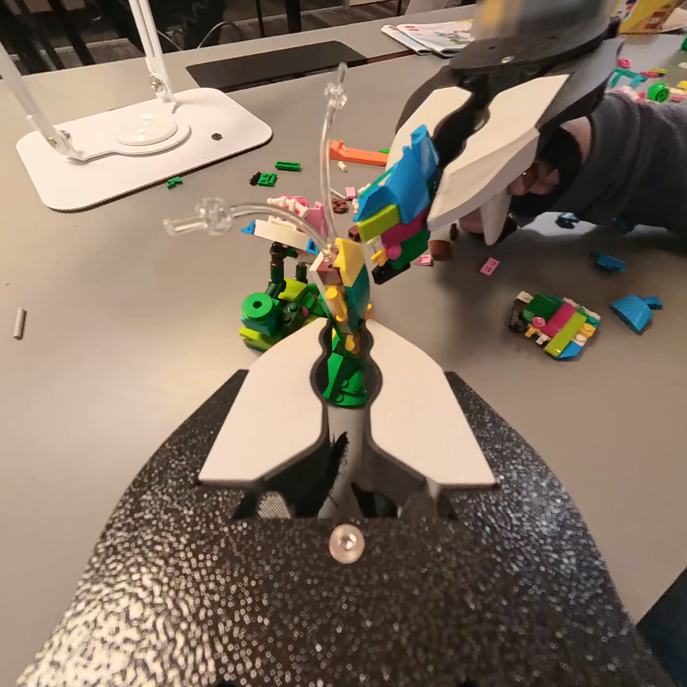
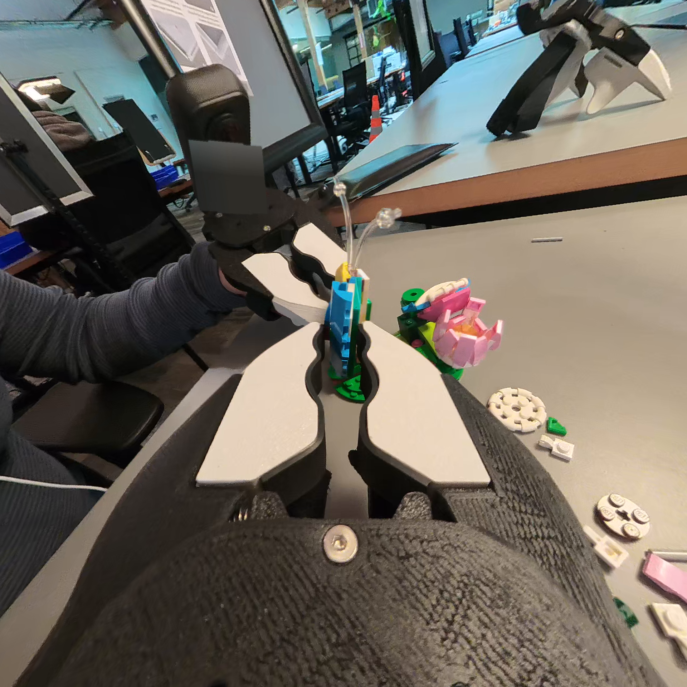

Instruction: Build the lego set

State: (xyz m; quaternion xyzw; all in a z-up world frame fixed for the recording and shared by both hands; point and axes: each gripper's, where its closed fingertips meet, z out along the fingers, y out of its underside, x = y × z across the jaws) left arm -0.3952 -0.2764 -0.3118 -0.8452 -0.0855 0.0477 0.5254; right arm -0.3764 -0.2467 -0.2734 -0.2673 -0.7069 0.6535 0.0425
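My left gripper (image 1: 347, 329) is shut on a small butterfly body (image 1: 345, 286) of yellow, teal and white bricks with two clear curved antennae (image 1: 327, 148), held upright. My right gripper (image 2: 341, 329) is shut on a blue, lime and magenta wing (image 2: 340, 323) and holds it against the body's side; I cannot tell whether they are joined. In the left wrist view the right gripper (image 1: 436, 186) comes in from the upper right with the wing (image 1: 397, 208). In the right wrist view the left gripper (image 2: 316, 308) reaches in from the left. A second matching wing (image 1: 554, 323) lies flat on the table.
A pink flower model on a green base (image 2: 461, 334) stands just behind the butterfly. Loose bricks lie to the right, including a white round plate (image 2: 516, 409), a blue piece (image 1: 632, 310) and an orange separator (image 1: 357, 154). A white stand base (image 1: 148, 148) sits at the back left. Some 6 centimeters of space lies between my two pairs of fingers.
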